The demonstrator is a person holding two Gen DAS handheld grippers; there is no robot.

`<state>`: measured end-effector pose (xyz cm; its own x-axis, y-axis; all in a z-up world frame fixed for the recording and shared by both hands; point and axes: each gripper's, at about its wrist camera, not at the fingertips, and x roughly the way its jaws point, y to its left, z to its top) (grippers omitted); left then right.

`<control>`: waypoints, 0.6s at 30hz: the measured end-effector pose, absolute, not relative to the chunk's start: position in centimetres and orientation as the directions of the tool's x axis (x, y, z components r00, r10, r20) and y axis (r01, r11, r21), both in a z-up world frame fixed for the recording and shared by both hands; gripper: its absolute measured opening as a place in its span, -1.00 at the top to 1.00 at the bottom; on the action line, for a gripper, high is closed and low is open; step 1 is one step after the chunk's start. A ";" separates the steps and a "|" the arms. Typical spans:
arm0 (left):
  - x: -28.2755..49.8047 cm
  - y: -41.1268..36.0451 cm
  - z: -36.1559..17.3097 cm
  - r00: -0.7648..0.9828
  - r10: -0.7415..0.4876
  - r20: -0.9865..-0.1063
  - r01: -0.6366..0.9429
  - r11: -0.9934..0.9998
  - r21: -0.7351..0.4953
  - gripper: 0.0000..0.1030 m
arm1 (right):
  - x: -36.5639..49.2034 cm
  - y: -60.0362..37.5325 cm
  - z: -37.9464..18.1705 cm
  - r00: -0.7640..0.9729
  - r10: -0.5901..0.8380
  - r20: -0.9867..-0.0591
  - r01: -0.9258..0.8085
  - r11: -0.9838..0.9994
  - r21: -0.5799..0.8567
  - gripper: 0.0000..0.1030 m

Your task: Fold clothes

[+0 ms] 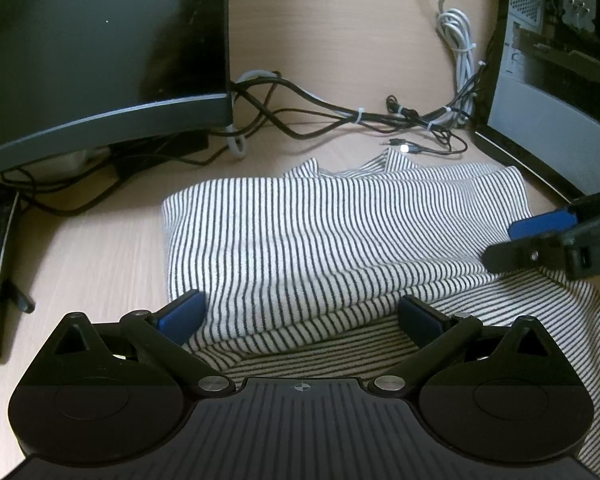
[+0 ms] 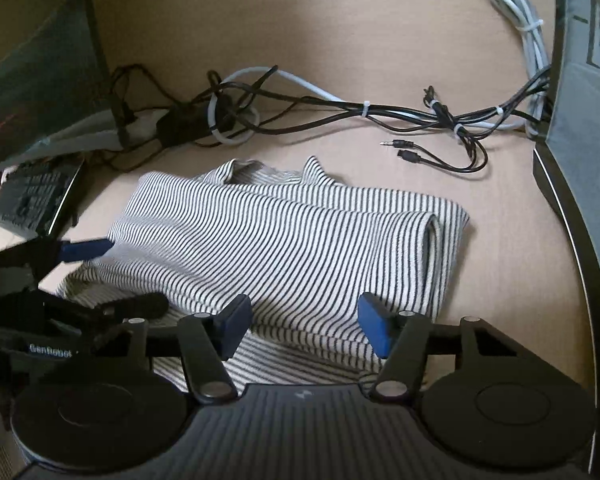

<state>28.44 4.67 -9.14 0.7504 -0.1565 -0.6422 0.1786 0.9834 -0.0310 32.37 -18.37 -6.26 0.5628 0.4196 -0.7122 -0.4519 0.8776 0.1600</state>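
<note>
We see the striped shirt (image 2: 284, 240) lying on the counter (image 2: 340, 40), already doubled over with its near hem still loose. Both the left tool (image 1: 300, 316) and right tool (image 2: 304, 324) stand open above it, holding nothing; further folds remain.

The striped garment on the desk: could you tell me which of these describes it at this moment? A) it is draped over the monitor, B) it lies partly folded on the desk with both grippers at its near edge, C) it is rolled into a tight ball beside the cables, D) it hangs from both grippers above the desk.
B: the striped garment lies in folded layers on the desk, with the left gripper and right gripper at its near edge.
</note>
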 end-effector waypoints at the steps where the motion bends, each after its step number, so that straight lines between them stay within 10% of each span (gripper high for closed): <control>1: 28.4 4.7 -9.1 0.751 -0.160 -0.641 0.178 0.983 -0.037 -1.00 | 32.2 -18.3 -6.3 0.565 0.420 -0.710 -0.458 0.875 0.153 -0.21; 18: 28.4 5.5 -9.2 0.756 -0.192 -0.626 0.176 0.980 -0.087 -1.00 | 31.2 -16.9 -6.6 0.610 0.363 -0.704 -0.446 0.892 0.075 -0.36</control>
